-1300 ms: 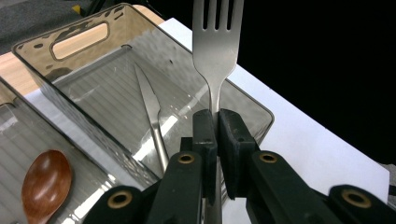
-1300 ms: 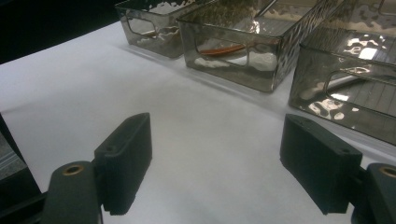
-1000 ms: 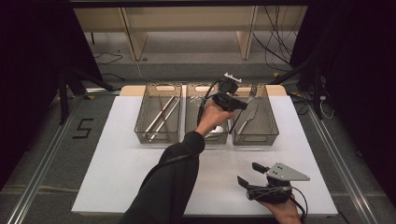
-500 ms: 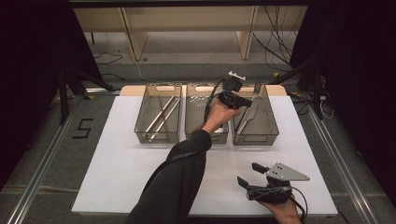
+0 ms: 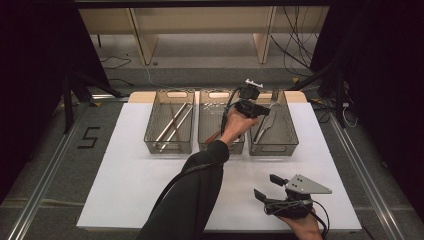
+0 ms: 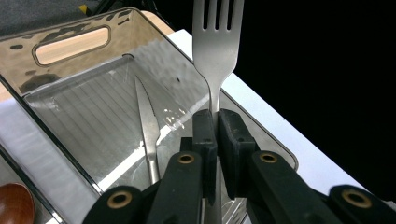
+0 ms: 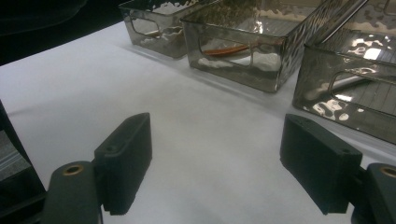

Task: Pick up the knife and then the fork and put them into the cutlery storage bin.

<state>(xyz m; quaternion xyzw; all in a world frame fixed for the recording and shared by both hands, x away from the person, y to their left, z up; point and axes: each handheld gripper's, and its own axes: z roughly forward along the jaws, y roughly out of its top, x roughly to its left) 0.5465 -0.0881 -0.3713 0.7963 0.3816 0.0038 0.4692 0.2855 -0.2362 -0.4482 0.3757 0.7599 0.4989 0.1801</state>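
Bench (image 5: 125, 200) carrying three trays along far edge; left gripper (image 6: 217, 128) jaws clamping fork (image 6: 217, 44) by thin neck, hovering over right tray (image 6: 70, 100) holding knife (image 6: 147, 126); stiff, light, slippery steel; right gripper (image 7: 215, 163) jaws gaping, empty, near front-right corner

Left tool (image 6: 213, 122) clamped shut, arm outstretched; right tool (image 7: 215, 163) gapes wide, low.
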